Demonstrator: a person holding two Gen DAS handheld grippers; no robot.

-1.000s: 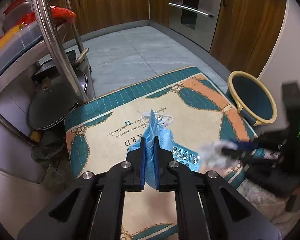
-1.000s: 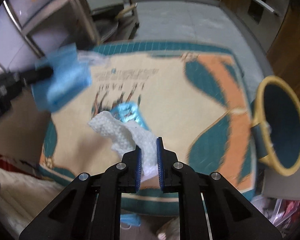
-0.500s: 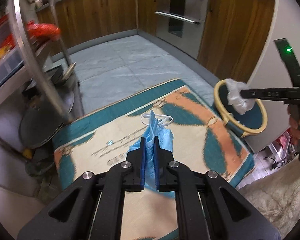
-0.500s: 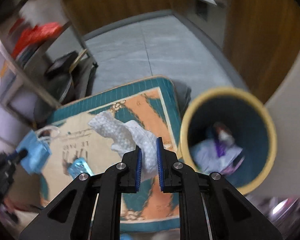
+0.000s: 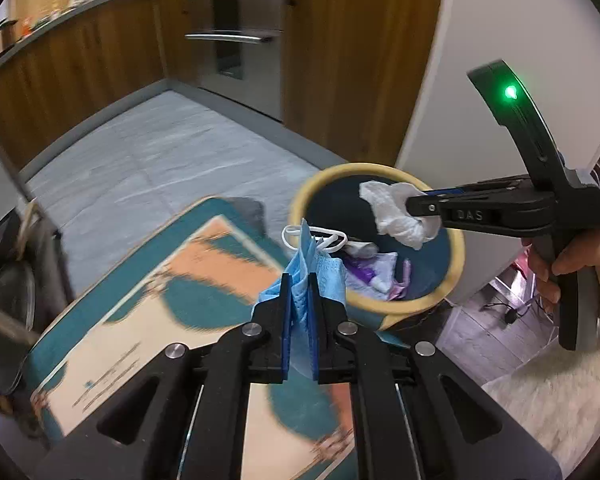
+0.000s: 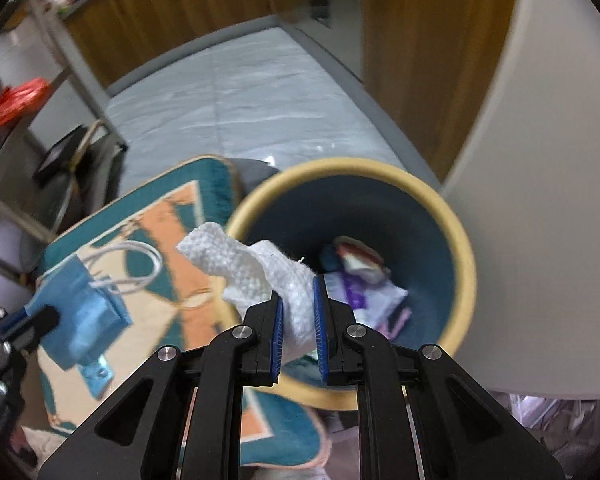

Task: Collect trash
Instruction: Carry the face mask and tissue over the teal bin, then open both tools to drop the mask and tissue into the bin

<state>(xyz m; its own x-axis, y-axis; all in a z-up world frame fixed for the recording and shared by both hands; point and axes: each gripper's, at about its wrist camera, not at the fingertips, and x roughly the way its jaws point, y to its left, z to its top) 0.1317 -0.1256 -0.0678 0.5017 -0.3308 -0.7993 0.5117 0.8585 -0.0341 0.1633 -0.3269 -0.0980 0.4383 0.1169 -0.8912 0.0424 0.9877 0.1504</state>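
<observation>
Between the blue pads of the right claw [image 6: 298, 312] sits a crumpled white paper towel [image 6: 256, 270], pinched at its lower end with the jaws nearly closed on it. Its free end sticks up and to the left, reaching across the yellow rim of the bin [image 6: 466, 264]. From the left wrist camera, the same claw [image 5: 414, 210] reaches in from the right, held in a hand [image 5: 580, 268], and the paper towel [image 5: 398, 214] hangs over the open mouth of the bin [image 5: 458, 254]. A green light glows on the back of that tool.

Nearer the rug, the left claw [image 5: 300, 306] is closed down on a blue face mask [image 5: 320, 272], the folded cloth squeezed between its pads. The white ear loops stand up from the top of the mask, which sits just at the near rim of the bin. Seen from the right wrist camera, the left claw [image 6: 36, 318] comes in from the left edge with the mask [image 6: 78, 312] dangling over the rug [image 6: 204, 184], beside the bin and not above its opening.

Inside the dark blue bin lie a few bits of rubbish [image 6: 360, 280], among them white and purple wrappers. The bin stands on the floor at the corner of the teal, orange and cream rug [image 5: 204, 280], against a white wall panel. Beyond it stretch grey floor tiles [image 5: 148, 148] and wooden kitchen cabinets [image 5: 80, 64].
</observation>
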